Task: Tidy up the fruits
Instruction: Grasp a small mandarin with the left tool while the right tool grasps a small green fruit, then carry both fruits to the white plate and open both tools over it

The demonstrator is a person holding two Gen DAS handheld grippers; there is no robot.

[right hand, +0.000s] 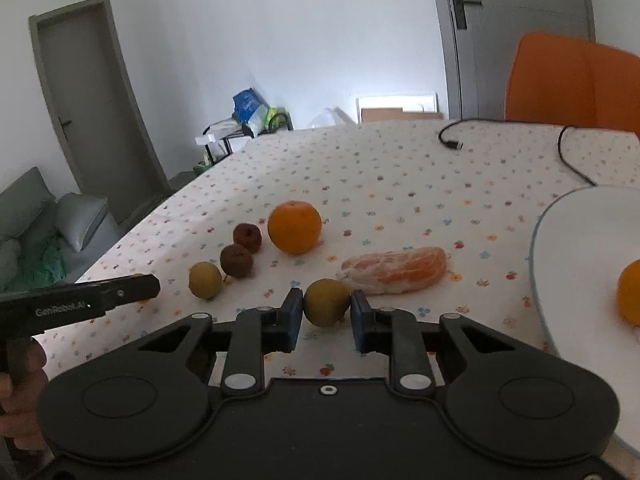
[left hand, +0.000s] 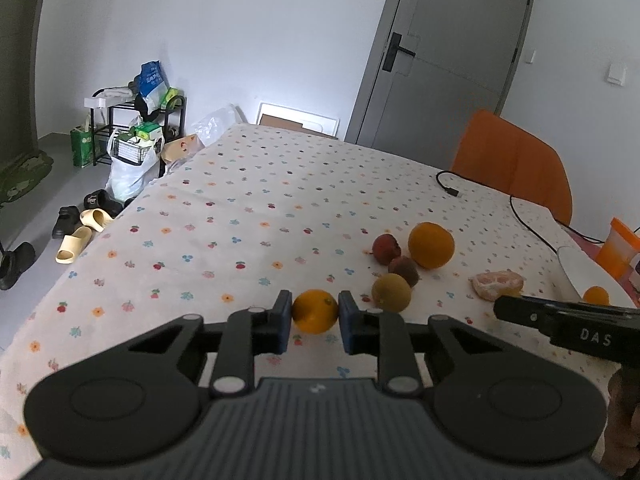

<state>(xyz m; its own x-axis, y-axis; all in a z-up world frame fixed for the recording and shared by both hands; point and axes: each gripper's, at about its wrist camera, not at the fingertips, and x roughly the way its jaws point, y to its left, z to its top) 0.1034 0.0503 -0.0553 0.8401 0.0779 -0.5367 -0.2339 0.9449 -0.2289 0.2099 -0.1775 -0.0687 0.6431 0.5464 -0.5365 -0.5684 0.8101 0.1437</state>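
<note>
Orange skin fills the left gripper [left hand: 315, 316] — a small orange [left hand: 315, 311] pinched between its pads; the right gripper [right hand: 326, 312] pinches a yellow-green fruit [right hand: 326, 302]. Grasping step, I judge — next, lifting both toward the white plate [right hand: 580, 240] at right.

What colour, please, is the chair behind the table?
Orange: the padded chair shows best in the right wrist view.
</note>
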